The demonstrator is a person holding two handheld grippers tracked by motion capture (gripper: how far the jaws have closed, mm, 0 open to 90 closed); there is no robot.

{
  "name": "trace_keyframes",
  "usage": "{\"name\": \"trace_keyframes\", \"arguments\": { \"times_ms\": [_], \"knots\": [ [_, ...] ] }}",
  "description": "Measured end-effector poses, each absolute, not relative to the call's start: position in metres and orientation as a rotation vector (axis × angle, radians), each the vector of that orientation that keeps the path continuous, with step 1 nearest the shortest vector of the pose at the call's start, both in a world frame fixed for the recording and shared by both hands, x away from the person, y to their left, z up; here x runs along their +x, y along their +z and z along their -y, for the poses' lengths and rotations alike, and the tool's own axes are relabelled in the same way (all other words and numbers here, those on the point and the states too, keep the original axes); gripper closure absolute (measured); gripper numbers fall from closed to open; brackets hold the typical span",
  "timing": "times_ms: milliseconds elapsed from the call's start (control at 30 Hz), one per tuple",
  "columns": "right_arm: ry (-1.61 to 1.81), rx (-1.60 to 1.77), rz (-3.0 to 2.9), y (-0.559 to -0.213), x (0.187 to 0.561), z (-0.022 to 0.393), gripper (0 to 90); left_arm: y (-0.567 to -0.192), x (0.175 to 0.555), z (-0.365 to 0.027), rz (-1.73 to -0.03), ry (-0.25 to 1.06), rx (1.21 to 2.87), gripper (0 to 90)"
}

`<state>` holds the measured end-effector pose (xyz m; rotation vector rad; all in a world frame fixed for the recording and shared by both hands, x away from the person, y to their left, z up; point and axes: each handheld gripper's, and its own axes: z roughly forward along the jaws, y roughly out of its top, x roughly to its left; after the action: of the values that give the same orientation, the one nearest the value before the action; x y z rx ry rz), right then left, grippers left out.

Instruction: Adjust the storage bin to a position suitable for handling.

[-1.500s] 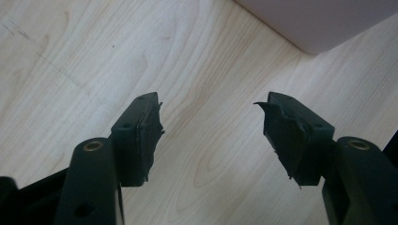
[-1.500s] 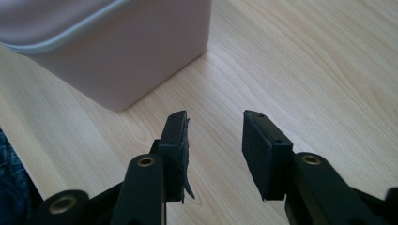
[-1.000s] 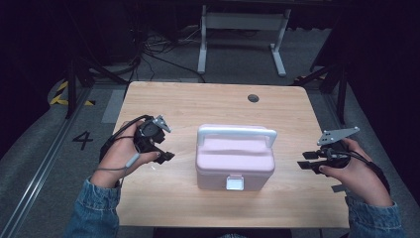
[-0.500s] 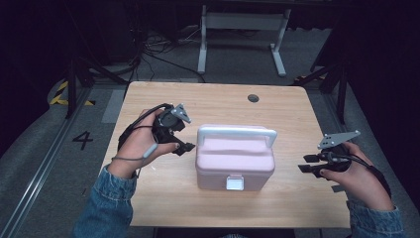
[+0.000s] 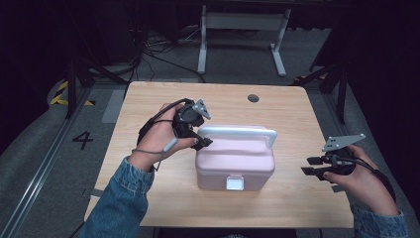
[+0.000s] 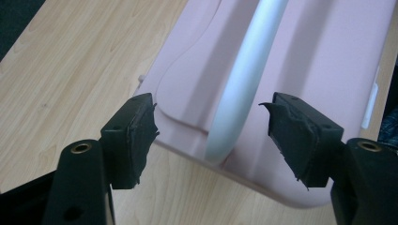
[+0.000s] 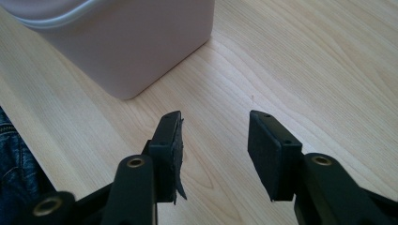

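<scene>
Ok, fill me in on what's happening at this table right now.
A person holds a gripper in each hand over a wooden table. The left gripper, jaws open, straddles the end of the white handle on a closed pink box without gripping it. The right gripper, also open, hangs beside the box, holding nothing.

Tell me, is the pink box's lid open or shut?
Shut. The lid sits flat on the pink box, and the white latch lies against the front. The handle stands up.
</scene>
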<state>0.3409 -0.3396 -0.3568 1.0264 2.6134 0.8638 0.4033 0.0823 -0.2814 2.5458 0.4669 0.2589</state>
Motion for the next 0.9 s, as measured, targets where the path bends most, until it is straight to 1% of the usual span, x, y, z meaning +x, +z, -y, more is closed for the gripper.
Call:
{"name": "trace_keyframes", "arguments": {
  "times_ms": [267, 367, 467, 500, 667, 733, 767, 833, 900],
  "knots": [
    [0.867, 1.018, -2.624, -0.358, 0.342, 0.339, 56.6, -0.285, 0.408, -0.063, -0.446, 0.287, 2.552, 35.4],
    [0.867, 1.017, -2.625, -0.358, 0.342, 0.339, 56.5, -0.284, 0.408, -0.057, -0.410, 0.296, 2.564, 37.3],
    [0.868, 1.016, -2.626, -0.358, 0.342, 0.339, 56.4, -0.283, 0.407, -0.052, -0.390, 0.290, 2.563, 44.3],
    [0.868, 1.017, -2.625, -0.358, 0.342, 0.339, 56.4, -0.282, 0.406, -0.049, -0.369, 0.285, 2.568, 44.3],
    [0.873, 1.009, -2.630, -0.358, 0.341, 0.338, 56.2, -0.282, 0.404, -0.039, -0.336, 0.290, 2.572, 50.5],
    [0.875, 1.006, -2.631, -0.358, 0.341, 0.337, 56.2, -0.282, 0.404, -0.036, -0.317, 0.289, 2.580, 54.4],
    [0.872, 1.005, -2.634, -0.359, 0.341, 0.336, 56.2, -0.283, 0.403, -0.034, -0.317, 0.291, 2.580, 57.0],
    [0.876, 1.004, -2.639, -0.359, 0.341, 0.336, 56.1, -0.282, 0.404, -0.033, -0.283, 0.316, 2.600, 66.6],
    [0.882, 0.999, -2.641, -0.359, 0.341, 0.335, 56.0, -0.281, 0.403, -0.032, -0.245, 0.308, 2.609, 70.3]
  ]
}}
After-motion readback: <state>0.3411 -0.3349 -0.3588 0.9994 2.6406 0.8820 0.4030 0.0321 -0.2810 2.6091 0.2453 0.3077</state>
